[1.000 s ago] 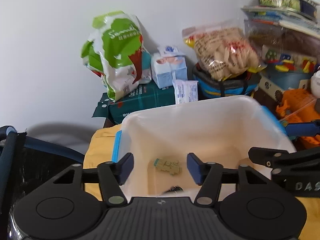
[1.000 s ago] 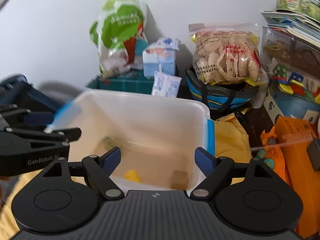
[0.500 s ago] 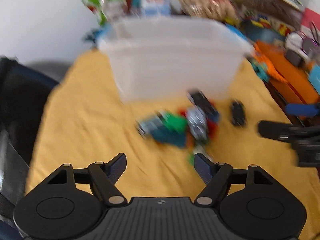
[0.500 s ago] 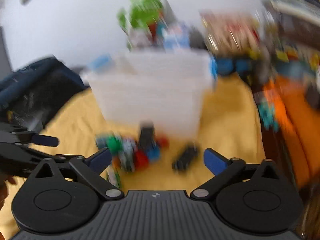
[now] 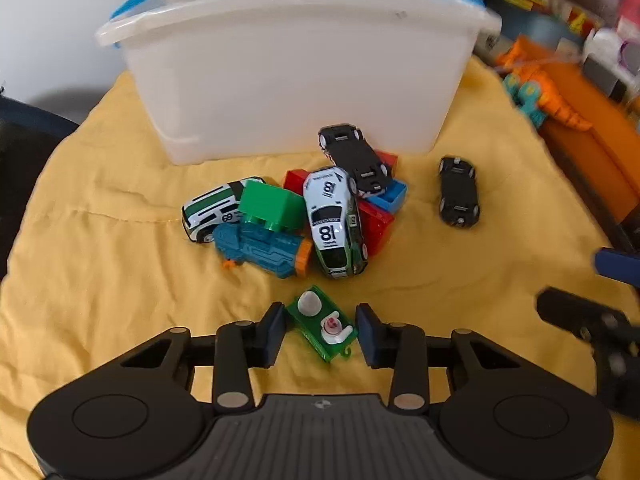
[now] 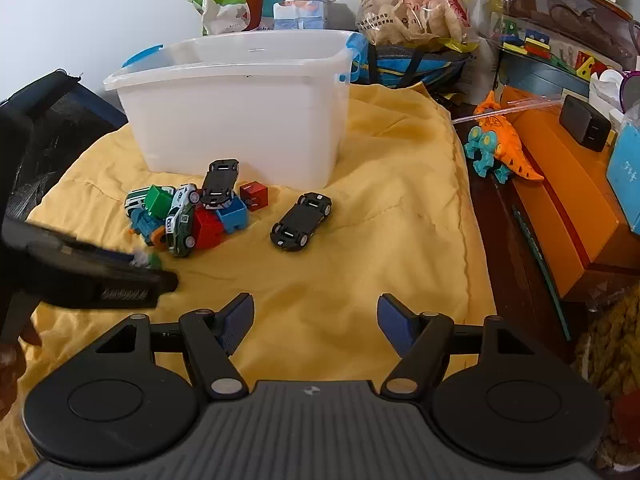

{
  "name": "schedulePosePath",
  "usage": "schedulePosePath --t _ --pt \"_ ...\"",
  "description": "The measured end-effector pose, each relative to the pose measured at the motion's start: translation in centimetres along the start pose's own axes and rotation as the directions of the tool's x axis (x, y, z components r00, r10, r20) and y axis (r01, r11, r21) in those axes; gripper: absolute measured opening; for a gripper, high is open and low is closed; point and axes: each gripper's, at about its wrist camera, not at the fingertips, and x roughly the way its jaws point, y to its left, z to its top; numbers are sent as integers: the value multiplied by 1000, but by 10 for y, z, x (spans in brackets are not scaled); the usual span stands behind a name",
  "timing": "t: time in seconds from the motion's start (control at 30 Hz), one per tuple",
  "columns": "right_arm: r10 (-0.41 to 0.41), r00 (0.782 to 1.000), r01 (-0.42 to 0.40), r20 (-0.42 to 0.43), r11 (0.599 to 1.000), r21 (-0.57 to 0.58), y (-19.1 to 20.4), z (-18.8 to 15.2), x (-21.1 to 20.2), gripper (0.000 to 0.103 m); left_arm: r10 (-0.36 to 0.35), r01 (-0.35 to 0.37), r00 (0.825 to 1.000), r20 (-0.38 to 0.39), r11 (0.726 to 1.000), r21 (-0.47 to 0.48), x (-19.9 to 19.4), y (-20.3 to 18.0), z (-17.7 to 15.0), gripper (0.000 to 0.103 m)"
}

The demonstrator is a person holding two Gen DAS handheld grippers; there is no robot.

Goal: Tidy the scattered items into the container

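The small green toy piece (image 5: 322,327) lies on the yellow cloth (image 5: 100,280) in front of the white bin (image 5: 296,64), just nearer me than the toy pile (image 5: 296,216). My left gripper (image 5: 321,334) has its fingers apart on either side of it, not yet clamped. My right gripper (image 6: 316,322) hangs spread and empty, with the overturned black car (image 6: 301,221) ahead beside the pile. The piece sits skewed between my fingers, so I judge closing may twist it out or pinch cloth.

Yellow cloth (image 5: 100,280); white bin (image 5: 296,60); green-white car (image 5: 334,220).
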Motion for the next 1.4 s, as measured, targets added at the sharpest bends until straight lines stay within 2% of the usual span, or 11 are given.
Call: schedulePosePath --t 0.1,0.23,0.3,0.37,0.57,0.7,0.9,1.03,1.13,1.23,1.4 --pt "42 999 -42 11 999 -9 6 5 8 72 -18 18 1000 -9 1000 7 -5 13 -7 42" --pt "166 985 -164 36 985 -62 35 21 20 71 -37 38 999 -23 999 36 -12 28 -15 42" --pt "204 978 -200 31 974 -104 53 29 29 56 -34 35 999 -26 998 52 -16 33 -18 42" --pt "228 974 -224 14 967 -121 68 34 41 50 -35 37 999 -28 998 57 -18 39 -21 42" --pt "171 985 -168 0 969 -181 94 43 75 43 -67 69 997 -34 996 63 -18 48 -21 43" --pt "152 988 -148 -1 966 -212 94 43 76 31 -66 69 997 -29 992 103 -17 42 -22 46" --pt "181 983 -182 -19 970 -160 80 17 41 31 -122 123 992 -16 987 101 -21 47 -26 45" --pt "203 975 -206 -85 978 -35 63 -2 26 31 -217 219 976 -35 974 58 -27 53 -29 45" --pt "172 981 -176 -85 984 -37 60 -8 24 36 -204 205 979 -27 976 73 -26 52 -33 46" --pt "66 995 -71 -72 996 -58 63 -11 24 60 -117 119 993 -24 989 92 -28 43 -34 53" --pt "53 997 -55 -63 998 -30 63 -10 27 68 -57 59 998 -20 994 87 -26 38 -37 62"
